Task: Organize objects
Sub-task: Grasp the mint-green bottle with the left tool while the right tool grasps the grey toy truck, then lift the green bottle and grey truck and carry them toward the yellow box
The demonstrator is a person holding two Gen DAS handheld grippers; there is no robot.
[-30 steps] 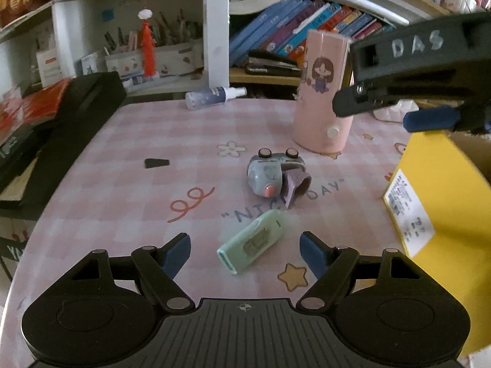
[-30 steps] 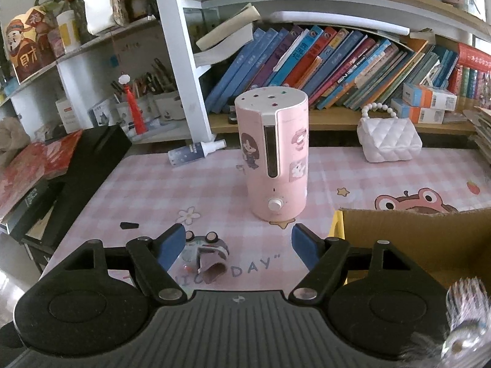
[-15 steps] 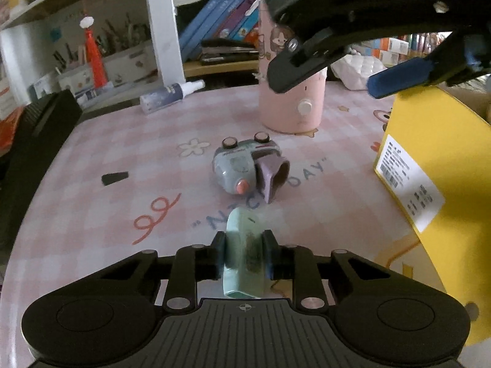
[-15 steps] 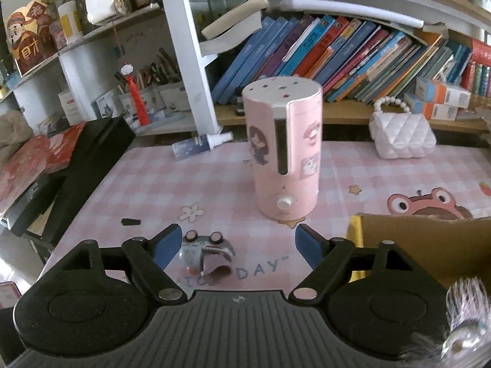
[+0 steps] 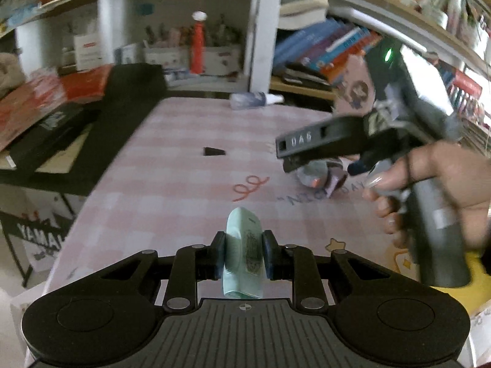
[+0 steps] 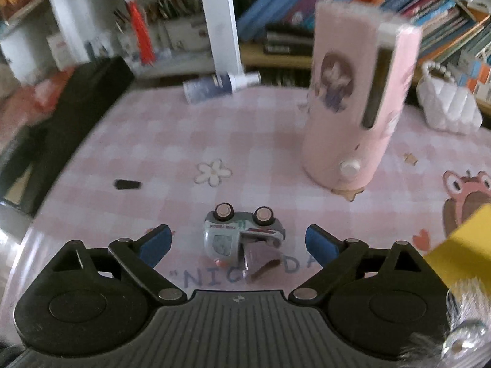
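Left gripper (image 5: 242, 256) clamps mint tube (image 5: 243, 245); right gripper (image 6: 238, 242), jaws just opening wide, I centre over toy car (image 6: 241, 234) ahead before closing.

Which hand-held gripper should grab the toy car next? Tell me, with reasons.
Right. The right hand-held gripper is empty, its jaws have just been opening, and the toy car, tipped over on the table, lies between its fingertips. The left hand-held gripper is shut on the green tube.
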